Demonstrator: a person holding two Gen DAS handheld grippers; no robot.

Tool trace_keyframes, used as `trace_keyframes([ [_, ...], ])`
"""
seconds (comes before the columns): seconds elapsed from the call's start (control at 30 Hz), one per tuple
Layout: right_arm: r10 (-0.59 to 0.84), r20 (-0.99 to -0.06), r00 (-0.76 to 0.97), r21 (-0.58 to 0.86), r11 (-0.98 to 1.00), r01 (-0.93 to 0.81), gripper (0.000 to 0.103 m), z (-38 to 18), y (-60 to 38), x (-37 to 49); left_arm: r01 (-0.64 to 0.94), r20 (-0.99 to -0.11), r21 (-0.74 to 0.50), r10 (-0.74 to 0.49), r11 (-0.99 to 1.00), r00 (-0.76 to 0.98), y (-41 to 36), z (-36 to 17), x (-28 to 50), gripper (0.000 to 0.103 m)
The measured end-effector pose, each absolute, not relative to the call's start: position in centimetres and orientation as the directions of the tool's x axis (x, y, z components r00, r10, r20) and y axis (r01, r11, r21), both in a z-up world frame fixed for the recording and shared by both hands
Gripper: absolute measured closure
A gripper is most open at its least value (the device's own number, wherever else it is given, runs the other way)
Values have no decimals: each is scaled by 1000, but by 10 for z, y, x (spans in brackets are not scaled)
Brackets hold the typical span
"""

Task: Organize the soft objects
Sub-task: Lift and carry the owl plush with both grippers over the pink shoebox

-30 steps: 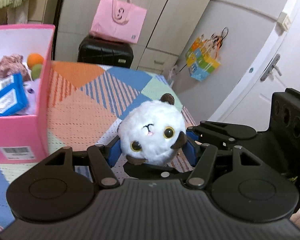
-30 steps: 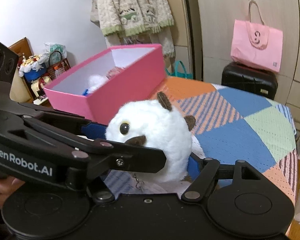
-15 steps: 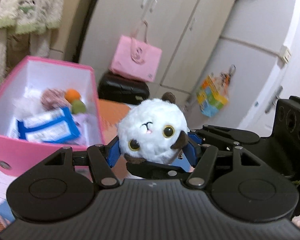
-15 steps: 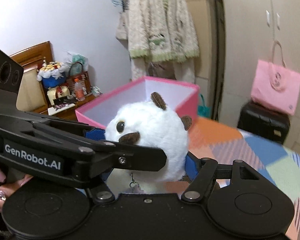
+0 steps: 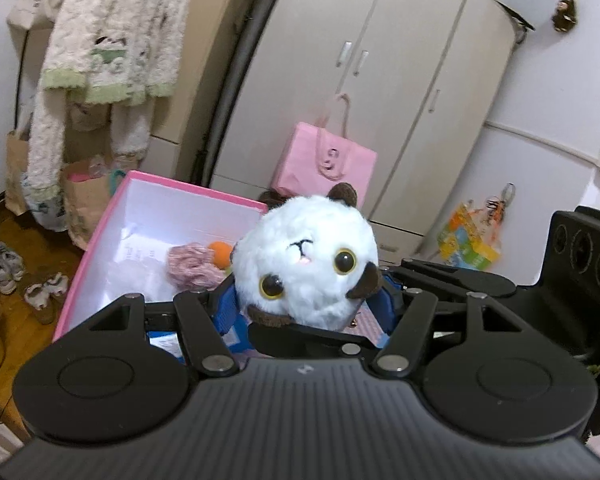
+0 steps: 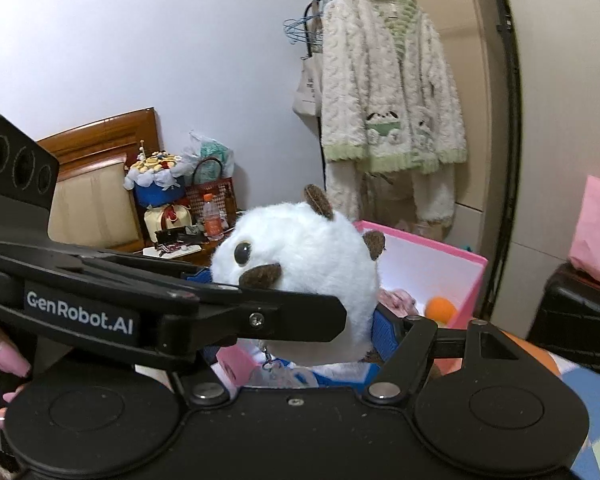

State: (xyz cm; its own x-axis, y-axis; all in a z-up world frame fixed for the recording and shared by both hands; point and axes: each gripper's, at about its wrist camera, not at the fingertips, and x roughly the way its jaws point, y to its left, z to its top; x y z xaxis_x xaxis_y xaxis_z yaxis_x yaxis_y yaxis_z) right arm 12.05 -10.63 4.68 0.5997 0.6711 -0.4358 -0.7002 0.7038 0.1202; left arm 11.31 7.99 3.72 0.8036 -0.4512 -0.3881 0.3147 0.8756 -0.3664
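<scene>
Plush toy [image 5: 306, 260] now higher, nearer pink box [image 5: 100, 256], between both clamping tongs [image 5: 306, 300].

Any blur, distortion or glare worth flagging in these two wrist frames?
Left wrist view: fisheye bends the wardrobe; pink tote bag slightly motion-smeared; white plush toy sharp. Right wrist view: dark vignette in the corners, pink box interior somewhat bright, no harsh glare.

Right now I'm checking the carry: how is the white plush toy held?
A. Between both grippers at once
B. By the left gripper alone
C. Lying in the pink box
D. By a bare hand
A: the white plush toy sits pinched in the left gripper and the right gripper together, above the pink box.
</scene>
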Motion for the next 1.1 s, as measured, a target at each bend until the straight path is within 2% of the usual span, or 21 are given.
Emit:
trace_keyframes([
  [0.17,732,-408,546,230,661,-714,26,31,-90,153,222,-425,-388,-387,894,818,99,27,141,39],
  [0.23,742,-421,522,286,654,-700,26,22,-83,169,204,-436,-412,-388,888,812,106,21,153,39],
  [0.4,732,-470,493,299,658,-691,26,11,-70,192,176,-466,-424,-381,888,798,114,9,174,39],
  [0.7,679,-563,471,270,689,-672,26,-9,-61,210,131,-539,-424,-366,896,759,114,-11,196,39],
  [1.0,583,-625,519,108,723,-683,26,-6,-44,221,72,-568,-377,-292,923,769,114,-19,206,41],
  [1.07,569,-638,518,69,713,-698,40,-7,-43,220,77,-570,-374,-294,924,767,113,-21,205,42],
  [1.1,576,-641,508,76,706,-704,40,-7,-44,220,73,-572,-377,-294,924,766,113,-22,205,42],
])
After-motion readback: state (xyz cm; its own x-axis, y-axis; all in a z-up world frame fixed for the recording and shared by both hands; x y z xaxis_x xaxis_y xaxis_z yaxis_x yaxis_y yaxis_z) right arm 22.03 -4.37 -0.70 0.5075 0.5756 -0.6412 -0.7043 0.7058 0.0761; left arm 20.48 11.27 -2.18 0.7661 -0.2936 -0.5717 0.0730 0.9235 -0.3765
